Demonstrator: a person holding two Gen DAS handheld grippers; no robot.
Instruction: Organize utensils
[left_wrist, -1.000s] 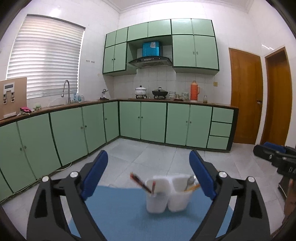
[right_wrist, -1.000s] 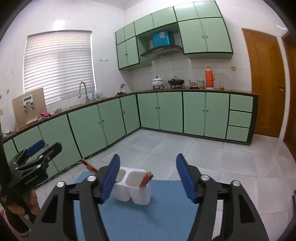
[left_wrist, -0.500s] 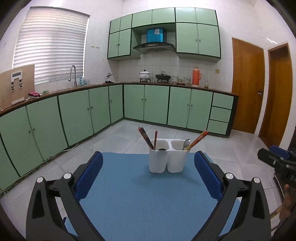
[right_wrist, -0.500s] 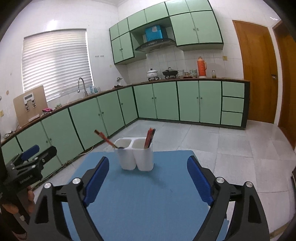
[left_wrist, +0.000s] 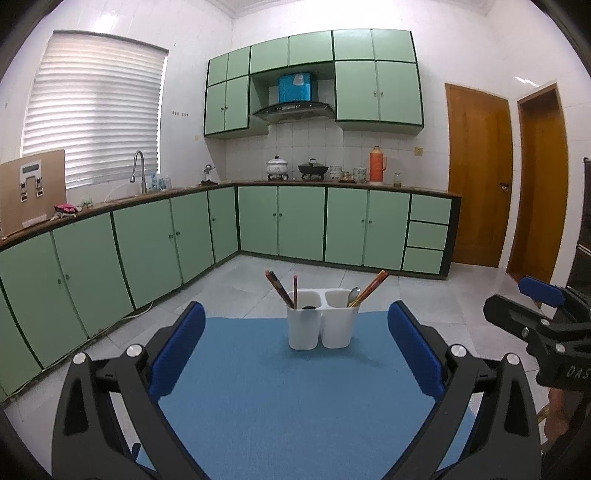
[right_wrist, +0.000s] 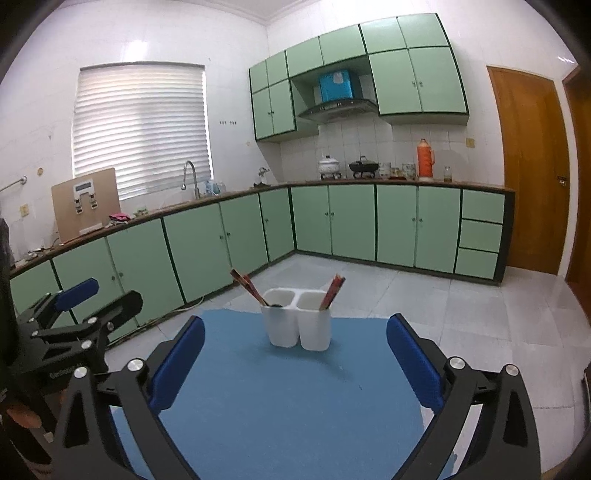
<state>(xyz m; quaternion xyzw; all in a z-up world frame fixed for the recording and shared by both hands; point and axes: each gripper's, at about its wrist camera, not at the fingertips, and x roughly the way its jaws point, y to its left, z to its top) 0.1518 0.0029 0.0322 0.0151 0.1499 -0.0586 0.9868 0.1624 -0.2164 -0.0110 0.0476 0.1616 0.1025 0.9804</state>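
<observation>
A white two-compartment utensil holder (left_wrist: 320, 326) (right_wrist: 297, 326) stands upright at the far end of a blue mat (left_wrist: 295, 398) (right_wrist: 288, 406). Its left cup holds dark chopsticks (left_wrist: 279, 290) (right_wrist: 248, 288) and a red stick. Its right cup holds a metal spoon (left_wrist: 354, 295) and reddish chopsticks (left_wrist: 371, 288) (right_wrist: 332, 292). My left gripper (left_wrist: 296, 318) is open, back from the holder, with only mat between its blue pads. My right gripper (right_wrist: 296, 325) has its jaws opening wide with nothing between them, also short of the holder.
The mat covers a table with tiled floor (right_wrist: 498, 317) beyond it. Green cabinets (left_wrist: 147, 247) run along the left and back walls under a counter with a sink tap (left_wrist: 138, 170), pots and an orange flask (left_wrist: 376, 164). Wooden doors (left_wrist: 478, 177) stand at the right.
Both grippers have drawn back from the holder, which now sits farther off and upright on the mat. The right jaws have spread wider and the left slightly wider.
</observation>
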